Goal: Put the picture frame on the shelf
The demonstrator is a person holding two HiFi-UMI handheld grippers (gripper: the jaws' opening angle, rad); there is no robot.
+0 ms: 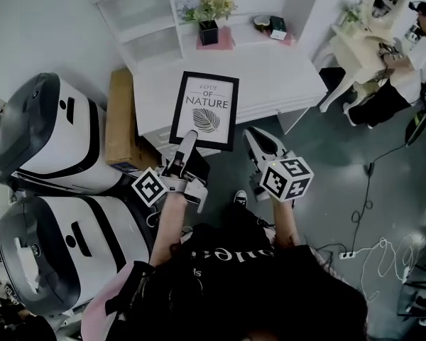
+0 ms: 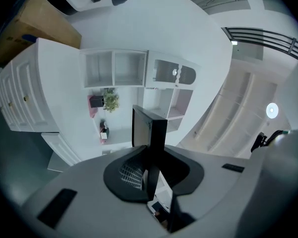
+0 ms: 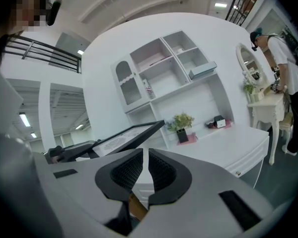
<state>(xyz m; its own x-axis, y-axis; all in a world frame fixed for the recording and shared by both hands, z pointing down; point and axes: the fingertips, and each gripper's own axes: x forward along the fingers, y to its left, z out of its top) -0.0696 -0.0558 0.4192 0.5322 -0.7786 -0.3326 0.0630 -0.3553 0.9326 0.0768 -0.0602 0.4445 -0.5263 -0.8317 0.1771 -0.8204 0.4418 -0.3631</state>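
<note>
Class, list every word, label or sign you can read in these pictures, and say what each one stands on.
"LOVE OF NATURE": printed sheet inside the picture frame.
White lettering on the person's black top: partly folded away, not readable.
Blue label on the cardboard box: too small to read.
Square coded patterns, no words: marker cube.

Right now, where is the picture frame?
The picture frame is mid head view, clamped by its lower edge in the left gripper, over the white counter.
</note>
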